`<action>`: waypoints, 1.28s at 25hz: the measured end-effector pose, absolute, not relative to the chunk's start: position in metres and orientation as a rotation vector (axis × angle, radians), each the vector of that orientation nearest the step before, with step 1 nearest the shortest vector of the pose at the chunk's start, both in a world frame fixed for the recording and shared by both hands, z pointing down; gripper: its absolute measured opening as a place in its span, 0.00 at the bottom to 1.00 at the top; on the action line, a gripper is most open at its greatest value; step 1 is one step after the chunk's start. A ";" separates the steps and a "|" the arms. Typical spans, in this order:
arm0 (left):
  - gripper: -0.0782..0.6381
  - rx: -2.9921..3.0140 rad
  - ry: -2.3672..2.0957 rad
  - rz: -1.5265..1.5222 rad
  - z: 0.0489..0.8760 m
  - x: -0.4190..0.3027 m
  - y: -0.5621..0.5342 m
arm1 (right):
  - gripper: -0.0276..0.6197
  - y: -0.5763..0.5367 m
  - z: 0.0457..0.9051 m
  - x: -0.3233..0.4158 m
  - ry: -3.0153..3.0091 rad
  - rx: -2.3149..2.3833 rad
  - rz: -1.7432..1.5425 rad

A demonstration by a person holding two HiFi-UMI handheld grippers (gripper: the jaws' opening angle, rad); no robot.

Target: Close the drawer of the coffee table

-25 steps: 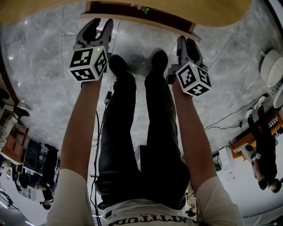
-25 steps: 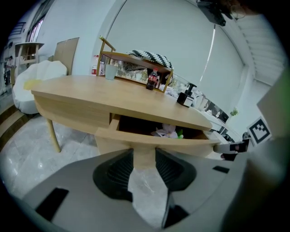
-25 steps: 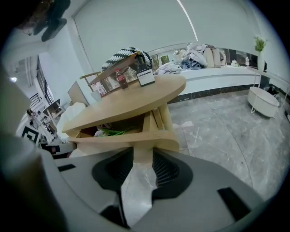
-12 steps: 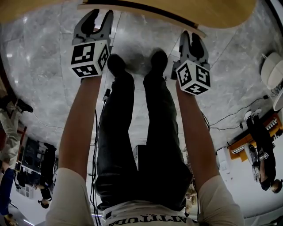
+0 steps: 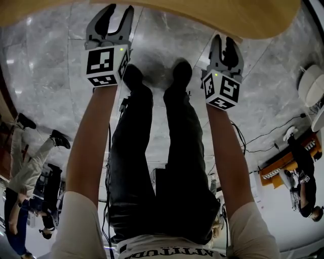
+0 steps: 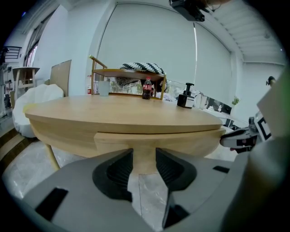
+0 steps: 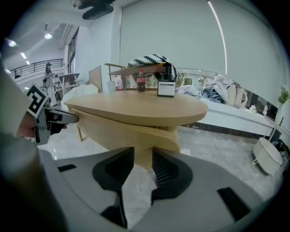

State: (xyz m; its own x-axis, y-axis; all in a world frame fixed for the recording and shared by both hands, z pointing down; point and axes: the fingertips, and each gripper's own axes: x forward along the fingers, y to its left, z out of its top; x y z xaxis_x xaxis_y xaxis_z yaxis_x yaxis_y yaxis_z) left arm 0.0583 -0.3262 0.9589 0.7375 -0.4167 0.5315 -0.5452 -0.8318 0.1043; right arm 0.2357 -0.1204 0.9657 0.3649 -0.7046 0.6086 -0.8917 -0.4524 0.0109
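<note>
The light wooden coffee table [image 5: 212, 15] runs across the top of the head view. Its drawer front [image 6: 158, 138] lies almost flush under the tabletop in the left gripper view. In the right gripper view the drawer front [image 7: 140, 131] stands out a little at its right end. My left gripper [image 5: 115, 11] is at the table's edge; its jaws are opening, with nothing between them. My right gripper [image 5: 225, 43] is just short of the drawer's corner, its jaws closing on nothing. Both sets of jaws frame the table's base from close by, the left gripper [image 6: 144, 156] and the right gripper [image 7: 142, 156].
On the tabletop stand a cola bottle [image 6: 147, 88], a dark pump dispenser [image 6: 186, 97] and a wooden rack [image 6: 127, 81]. My legs and shoes [image 5: 152, 76] are on the marble floor between the grippers. Cables [image 5: 263, 134] trail at the right. A white round object [image 7: 267, 154] lies on the floor.
Both grippers have moved up the head view toward the table. The dark gap of the open drawer seen earlier no longer shows. The right gripper has rolled.
</note>
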 end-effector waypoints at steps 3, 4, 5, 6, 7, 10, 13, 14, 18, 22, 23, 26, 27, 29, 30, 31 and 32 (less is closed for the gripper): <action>0.34 2.713 -0.774 0.735 0.957 0.061 -0.326 | 0.26 -0.120 0.963 0.239 -1.403 2.297 0.726; 0.34 2.721 -0.777 0.732 0.956 0.061 -0.326 | 0.26 -0.121 0.963 0.238 -1.405 2.299 0.714; 0.34 2.728 -0.778 0.729 0.956 0.061 -0.327 | 0.26 -0.122 0.962 0.238 -1.408 2.300 0.703; 0.34 2.733 -0.777 0.725 0.956 0.061 -0.329 | 0.26 -0.124 0.962 0.238 -1.411 2.301 0.696; 0.34 2.737 -0.774 0.719 0.956 0.062 -0.330 | 0.26 -0.126 0.963 0.239 -1.414 2.303 0.690; 0.36 2.741 -0.760 0.683 0.957 0.069 -0.332 | 0.26 -0.132 0.964 0.243 -1.421 2.310 0.676; 0.41 2.747 -0.764 0.665 0.957 0.075 -0.331 | 0.26 -0.134 0.964 0.247 -1.418 2.324 0.675; 0.42 2.750 -0.769 0.661 0.957 0.077 -0.332 | 0.26 -0.135 0.964 0.249 -1.417 2.329 0.671; 0.42 2.772 -0.786 0.660 0.957 0.082 -0.338 | 0.26 -0.142 0.964 0.253 -1.419 2.332 0.637; 0.42 2.787 -0.807 0.655 0.958 0.085 -0.340 | 0.26 -0.143 0.964 0.257 -1.432 2.319 0.587; 0.42 2.791 -0.812 0.653 0.958 0.085 -0.340 | 0.26 -0.143 0.965 0.257 -1.432 2.319 0.579; 0.42 2.801 -0.822 0.647 0.959 0.086 -0.341 | 0.26 -0.143 0.965 0.258 -1.431 2.332 0.568; 0.42 2.803 -0.829 0.643 0.958 0.087 -0.342 | 0.26 -0.144 0.964 0.259 -1.429 2.339 0.567; 0.42 2.806 -0.837 0.636 0.957 0.088 -0.343 | 0.26 -0.144 0.963 0.261 -1.426 2.347 0.564; 0.42 2.811 -0.831 0.636 0.956 0.089 -0.343 | 0.26 -0.145 0.963 0.261 -1.426 2.347 0.563; 0.42 2.815 -0.818 0.640 0.956 0.090 -0.342 | 0.27 -0.146 0.963 0.261 -1.427 2.344 0.564; 0.42 2.819 -0.801 0.649 0.957 0.090 -0.342 | 0.27 -0.147 0.963 0.260 -1.430 2.337 0.569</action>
